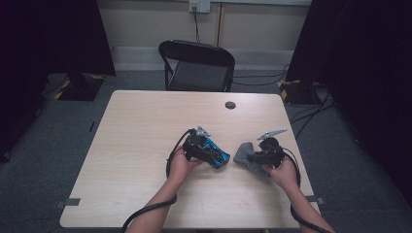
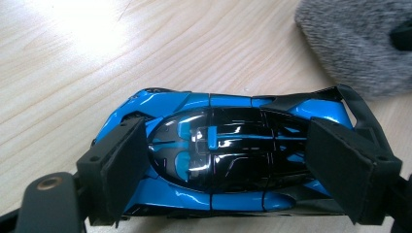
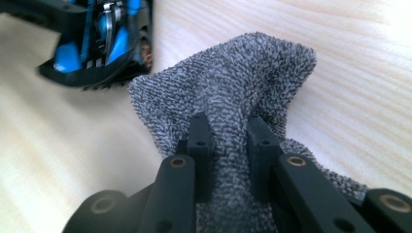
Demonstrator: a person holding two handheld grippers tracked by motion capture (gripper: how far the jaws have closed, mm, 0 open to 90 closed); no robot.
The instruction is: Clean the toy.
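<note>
A blue and black toy car (image 1: 221, 158) rests on the wooden table (image 1: 141, 145) at the centre right. My left gripper (image 1: 210, 151) is shut on it. In the left gripper view the two pads (image 2: 121, 165) press on the car (image 2: 223, 155) at its nose and tail, and the left gripper (image 2: 226, 128) looks down on its roof. Just right of the car lies a grey terry cloth (image 1: 243, 153). My right gripper (image 1: 253, 156) is shut on it. The right gripper view has the right gripper (image 3: 228, 141) pinching a raised fold of the cloth (image 3: 233, 73), with the car (image 3: 97, 43) close beyond.
A black folding chair (image 1: 197, 65) stands behind the table's far edge. A round cable hole (image 1: 230, 105) sits near the far right of the tabletop. Dark curtains hang on both sides, and cables run over the grey floor at the right.
</note>
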